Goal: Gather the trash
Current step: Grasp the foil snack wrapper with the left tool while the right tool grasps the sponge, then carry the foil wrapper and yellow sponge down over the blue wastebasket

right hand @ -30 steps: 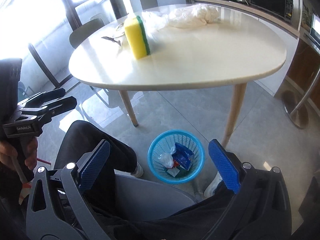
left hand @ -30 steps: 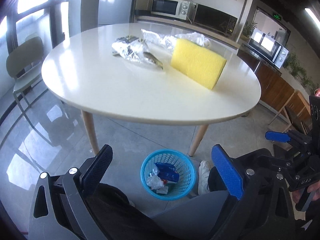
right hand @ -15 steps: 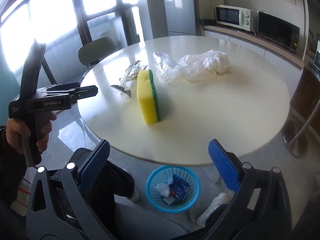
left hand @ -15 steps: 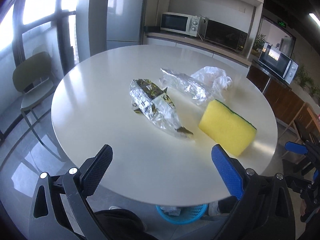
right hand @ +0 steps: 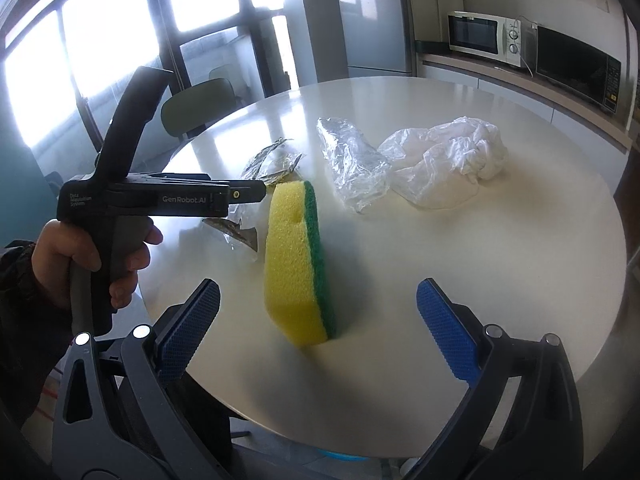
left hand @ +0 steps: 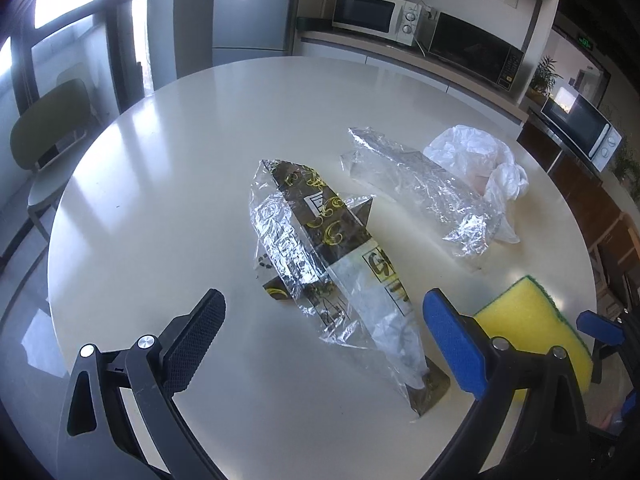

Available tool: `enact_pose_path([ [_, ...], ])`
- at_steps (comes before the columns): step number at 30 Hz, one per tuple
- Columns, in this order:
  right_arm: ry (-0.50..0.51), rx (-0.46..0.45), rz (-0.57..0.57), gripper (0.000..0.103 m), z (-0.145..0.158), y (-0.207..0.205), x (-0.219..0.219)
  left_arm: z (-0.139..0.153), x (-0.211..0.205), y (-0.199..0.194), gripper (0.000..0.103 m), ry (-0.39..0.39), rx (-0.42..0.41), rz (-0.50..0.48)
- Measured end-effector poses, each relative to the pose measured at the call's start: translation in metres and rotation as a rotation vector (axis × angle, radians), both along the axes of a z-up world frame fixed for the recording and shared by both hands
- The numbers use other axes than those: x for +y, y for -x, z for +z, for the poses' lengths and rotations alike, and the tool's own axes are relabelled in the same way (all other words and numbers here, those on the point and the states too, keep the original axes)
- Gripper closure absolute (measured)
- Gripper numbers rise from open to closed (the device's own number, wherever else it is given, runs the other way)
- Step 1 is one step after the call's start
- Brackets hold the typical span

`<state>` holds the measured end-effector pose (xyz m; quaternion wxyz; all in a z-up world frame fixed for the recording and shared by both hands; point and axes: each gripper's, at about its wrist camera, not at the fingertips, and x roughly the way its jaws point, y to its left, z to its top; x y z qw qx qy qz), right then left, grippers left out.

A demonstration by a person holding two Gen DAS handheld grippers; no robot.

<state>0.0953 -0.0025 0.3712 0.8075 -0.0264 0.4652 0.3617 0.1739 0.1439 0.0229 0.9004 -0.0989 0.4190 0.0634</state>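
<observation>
A crumpled foil snack wrapper with dark and gold print [left hand: 332, 264] lies in the middle of the round white table [left hand: 160, 184]. My left gripper [left hand: 324, 340] is open and hovers just above its near end, touching nothing. Beyond it lie a plain silver foil wrapper [left hand: 420, 192] and a white plastic bag [left hand: 480, 160]. A yellow and green sponge [right hand: 300, 268] stands on edge in front of my right gripper [right hand: 316, 328], which is open and empty above the table's near rim. The silver wrapper [right hand: 354, 164] and white bag [right hand: 448, 160] lie farther back.
A hand holds the left gripper's body [right hand: 156, 196] at the left of the right wrist view. A blue basket's rim [right hand: 340, 456] peeks out under the table edge. A green chair [left hand: 52, 132] stands at the left. Microwaves [left hand: 376, 16] sit on the back counter.
Both grippers have risen from near the floor basket to table height and moved forward over the table. The left one now hangs over the printed wrapper.
</observation>
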Motion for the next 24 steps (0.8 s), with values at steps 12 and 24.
enact_pose_path([
  [12, 0.03, 0.026, 0.006, 0.067, -0.018, -0.008, 0.011, -0.002, 0.003, -0.008, 0.048, 0.009, 0.029, -0.037],
  [24, -0.003, 0.031, -0.038, 0.079, -0.01, -0.009, 0.0, 0.001, 0.008, -0.003, 0.099, 0.028, 0.026, -0.027],
])
